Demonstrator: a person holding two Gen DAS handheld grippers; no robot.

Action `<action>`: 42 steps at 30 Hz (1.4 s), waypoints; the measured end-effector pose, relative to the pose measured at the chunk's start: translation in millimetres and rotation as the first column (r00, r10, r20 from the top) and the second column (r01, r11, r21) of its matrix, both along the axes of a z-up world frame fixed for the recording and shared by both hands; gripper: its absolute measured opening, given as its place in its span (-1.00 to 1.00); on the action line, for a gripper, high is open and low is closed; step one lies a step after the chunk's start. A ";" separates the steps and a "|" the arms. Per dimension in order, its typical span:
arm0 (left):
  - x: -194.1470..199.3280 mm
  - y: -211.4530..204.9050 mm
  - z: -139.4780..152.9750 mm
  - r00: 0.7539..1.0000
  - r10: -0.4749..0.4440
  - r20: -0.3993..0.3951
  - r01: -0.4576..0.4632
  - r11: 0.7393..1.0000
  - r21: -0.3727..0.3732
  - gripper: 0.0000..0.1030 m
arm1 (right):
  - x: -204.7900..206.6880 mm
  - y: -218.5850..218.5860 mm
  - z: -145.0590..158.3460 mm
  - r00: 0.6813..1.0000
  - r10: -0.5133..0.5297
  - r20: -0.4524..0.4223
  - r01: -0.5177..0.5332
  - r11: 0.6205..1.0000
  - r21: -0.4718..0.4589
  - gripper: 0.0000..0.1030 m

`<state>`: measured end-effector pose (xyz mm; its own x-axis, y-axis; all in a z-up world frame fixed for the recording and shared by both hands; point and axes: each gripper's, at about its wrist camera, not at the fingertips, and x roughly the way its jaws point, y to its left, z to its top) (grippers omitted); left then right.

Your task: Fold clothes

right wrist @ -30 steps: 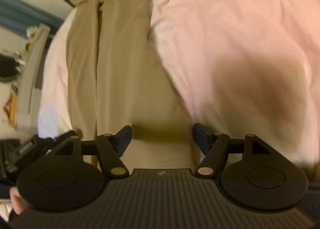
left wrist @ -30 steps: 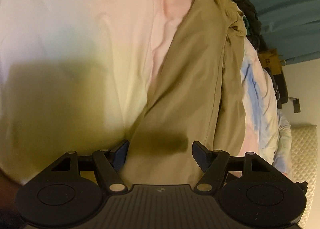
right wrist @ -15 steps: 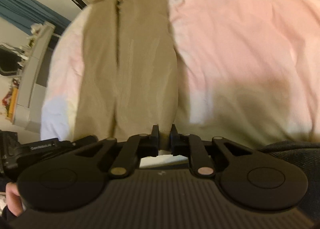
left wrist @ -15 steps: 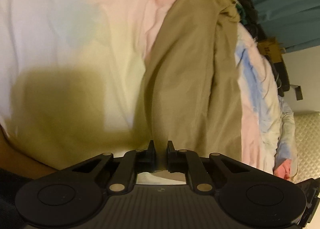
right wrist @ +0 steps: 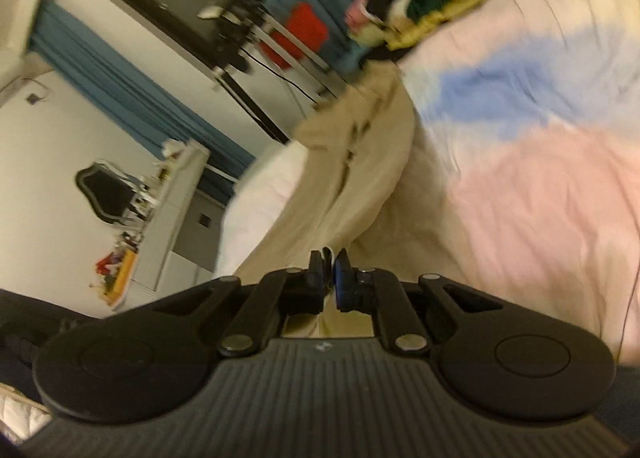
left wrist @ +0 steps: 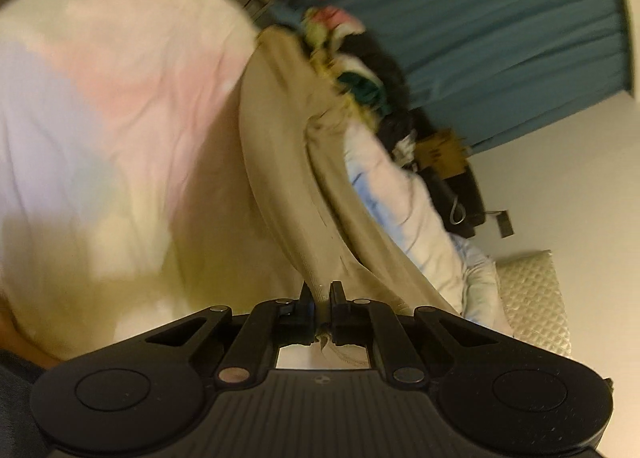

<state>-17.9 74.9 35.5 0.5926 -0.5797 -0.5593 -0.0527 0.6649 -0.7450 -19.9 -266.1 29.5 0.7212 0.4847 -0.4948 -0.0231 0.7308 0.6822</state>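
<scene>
Left gripper (left wrist: pixel 320 290) clenched on soft khaki trousers (left wrist: pixel 280 162), right gripper (right wrist: pixel 329 264) pinching their hem, pastel bedsheet (right wrist: pixel 540 186) rumpled

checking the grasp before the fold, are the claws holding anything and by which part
Both claws are shut on the khaki trousers. The left claw and the right claw each pinch the near end edge of the cloth; whether hem or waistband cannot be told.
</scene>
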 end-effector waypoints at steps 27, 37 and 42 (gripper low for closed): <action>114.8 18.2 -19.3 0.992 0.117 0.049 -0.119 0.992 0.052 -0.85 | 129.1 10.6 -45.5 0.983 -0.183 -0.025 0.185 0.979 0.083 -0.84; 239.5 -1.4 -100.8 0.991 0.104 0.085 -0.120 0.973 0.200 -0.85 | 244.8 14.2 -128.2 0.984 -0.179 0.001 0.179 0.983 -0.042 -0.84; 276.0 -2.2 -130.5 0.996 0.080 0.050 -0.090 0.961 0.261 -0.85 | 279.7 28.1 -165.5 0.991 -0.133 -0.013 0.129 0.979 -0.156 -0.84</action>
